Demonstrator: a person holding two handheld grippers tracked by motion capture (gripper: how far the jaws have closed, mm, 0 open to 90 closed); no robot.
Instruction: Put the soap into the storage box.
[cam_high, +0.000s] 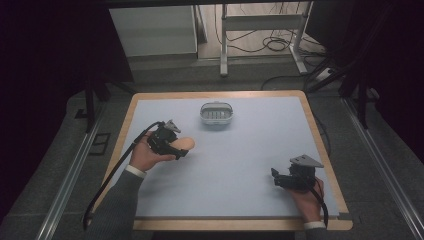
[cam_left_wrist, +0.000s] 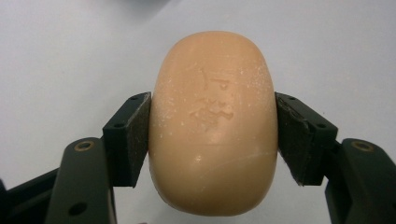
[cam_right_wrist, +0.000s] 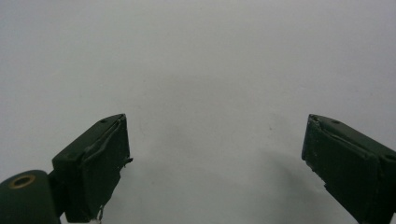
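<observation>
Peach oval soap bar (cam_left_wrist: 212, 123), embossed face

Stamp on soap (cam_left_wrist: 213, 126) too faint to read; dish (cam_high: 217, 113) contents maybe indistinct.

The table (cam_high: 320, 150) has a pale blue top with a light wooden edge around it. It stands on a grey floor (cam_high: 395, 165). Metal rails (cam_high: 65, 180) run along the floor at the left and at the right. At the far side stand a white cabinet (cam_high: 152, 30) and a white metal frame (cam_high: 260, 22), with black cables (cam_high: 272, 45) lying under the frame. The left and right sides of the room are dark.
</observation>
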